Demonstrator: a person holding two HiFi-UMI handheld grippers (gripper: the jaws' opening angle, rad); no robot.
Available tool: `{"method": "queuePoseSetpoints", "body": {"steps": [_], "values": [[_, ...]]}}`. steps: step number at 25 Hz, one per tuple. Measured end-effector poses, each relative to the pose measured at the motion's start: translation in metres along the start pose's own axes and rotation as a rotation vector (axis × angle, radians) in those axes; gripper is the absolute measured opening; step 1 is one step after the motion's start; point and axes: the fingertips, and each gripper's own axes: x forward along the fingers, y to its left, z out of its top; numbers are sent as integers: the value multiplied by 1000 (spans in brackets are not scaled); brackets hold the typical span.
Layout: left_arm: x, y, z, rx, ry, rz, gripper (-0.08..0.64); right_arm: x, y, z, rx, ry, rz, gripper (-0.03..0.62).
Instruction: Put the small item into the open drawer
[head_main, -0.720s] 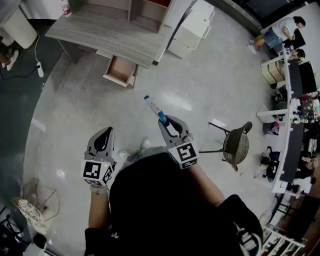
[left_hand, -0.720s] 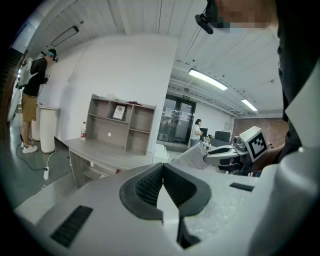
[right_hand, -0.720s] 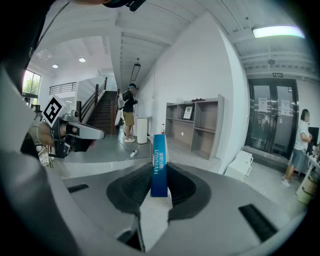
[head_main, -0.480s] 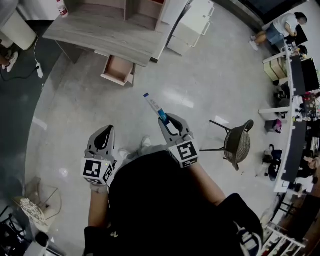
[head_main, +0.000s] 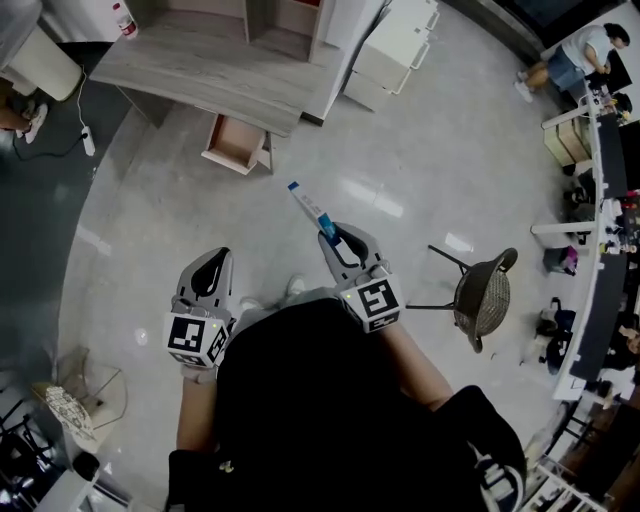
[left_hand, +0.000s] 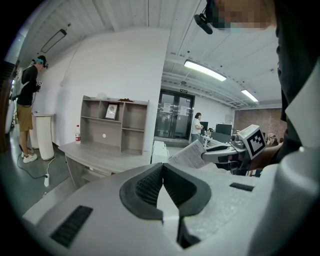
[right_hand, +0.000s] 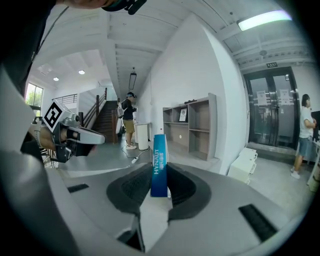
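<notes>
Facing the grey wood-grain tabletop (head_main: 200, 65) and its pale open drawer (head_main: 238, 145) from well apart, the left gripper (head_main: 212, 262) had its ribbed dark jaws pressed together on nothing, while the right gripper (head_main: 332, 238) had its jaws clenched on a slim blue-and-white box (right_hand: 159, 165) lettered HYNAUT.

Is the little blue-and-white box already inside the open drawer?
No, the blue-and-white box sticks out of the right claw, well short of the open drawer under the desk.
</notes>
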Motion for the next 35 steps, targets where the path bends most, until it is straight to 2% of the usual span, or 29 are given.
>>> {"method": "queuePoseSetpoints", "body": {"steps": [8, 16, 35], "values": [[16, -3, 8, 13, 0, 38, 3, 8, -19, 5, 10, -39, 22, 97], [26, 30, 8, -4, 2, 49, 3, 40, -19, 14, 8, -35, 36, 97], [33, 226, 39, -42, -21, -23, 3, 215, 29, 69, -30, 52, -35, 98]]}}
